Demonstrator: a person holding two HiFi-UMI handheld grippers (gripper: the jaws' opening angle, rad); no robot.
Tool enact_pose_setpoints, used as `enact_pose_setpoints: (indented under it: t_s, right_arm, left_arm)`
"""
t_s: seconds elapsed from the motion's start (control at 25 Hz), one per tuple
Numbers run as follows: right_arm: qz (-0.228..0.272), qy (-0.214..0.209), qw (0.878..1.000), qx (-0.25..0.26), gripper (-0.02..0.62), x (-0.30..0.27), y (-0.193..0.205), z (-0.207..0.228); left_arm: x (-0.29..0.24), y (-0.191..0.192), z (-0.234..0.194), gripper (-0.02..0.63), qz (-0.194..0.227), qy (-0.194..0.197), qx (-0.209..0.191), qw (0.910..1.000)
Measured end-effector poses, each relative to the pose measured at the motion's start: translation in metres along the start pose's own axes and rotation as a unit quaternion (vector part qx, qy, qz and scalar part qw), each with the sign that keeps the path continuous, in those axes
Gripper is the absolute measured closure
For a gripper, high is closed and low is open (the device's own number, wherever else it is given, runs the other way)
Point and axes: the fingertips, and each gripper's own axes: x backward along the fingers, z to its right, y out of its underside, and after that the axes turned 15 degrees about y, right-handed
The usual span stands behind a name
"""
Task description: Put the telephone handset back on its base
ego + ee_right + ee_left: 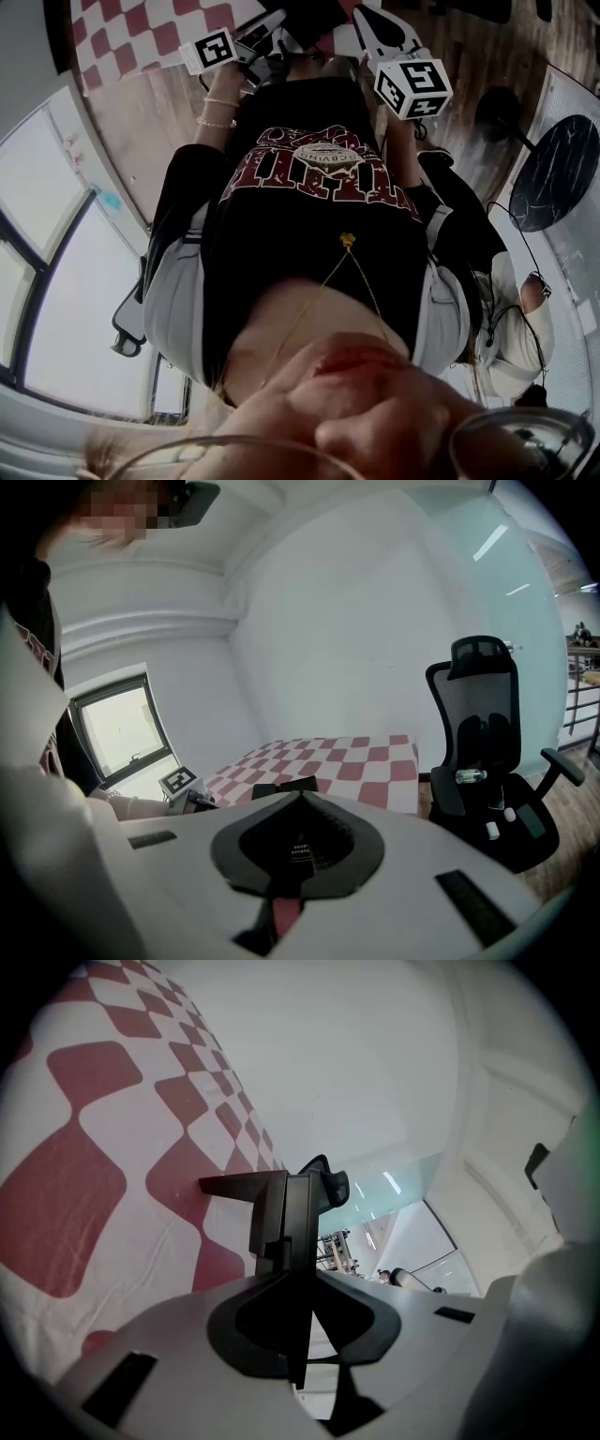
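Inspector: State of the left hand-held gripper (295,1187)?

Technician: Its black jaws stand together, edge-on in the left gripper view, with nothing between them. The red-and-white checked cloth (103,1157) fills the left of that view, close beside the jaws.

Inspector: State of the right hand-held gripper (286,787)?

Technician: Its jaws are also closed on each other and empty. They point toward the bench (412,794), which the checked cloth covers. The marker cube (178,781) of the left hand-held gripper shows near the bench's left edge.

Inspector: Location of the telephone handset relative to either hand-held gripper?

Technician: It cannot be told. No view shows the telephone handset or its base. The part of the cloth that is in view carries neither.

Inspector: Other items in view?

Technician: A black office chair (487,742) stands just beside the bench on its right. A window (117,728) lies to the left of the bench. In the head view both hand-held grippers are held in front of a person's black printed shirt (309,216), the left one nearer the checked cloth.
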Motion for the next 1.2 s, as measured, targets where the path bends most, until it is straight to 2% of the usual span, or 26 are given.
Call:
enact_pose_setpoints:
  t_s: [0.2, 0.8, 1.2]
  right_arm:
    - [-0.001, -0.008, 1.000, 0.003, 0.575, -0.0006, -0.0012, 0.0007]
    - [-0.008, -0.038, 0.999, 0.019, 0.575, -0.0068, -0.0032, -0.0027]
    - [-0.008, -0.044, 0.999, 0.025, 0.575, -0.0047, -0.0053, 0.0028]
  left_arm:
    - [-0.0048, -0.0011, 0.0002, 0.525, 0.005, 0.006, -0.003, 1.0000]
    - [0.0033, 0.0016, -0.0016, 0.525, 0.018, -0.018, -0.016, 0.9995]
    - [-0.0049, -0.0029, -0.0051, 0.525, 0.027, -0.024, -0.028, 0.9990]
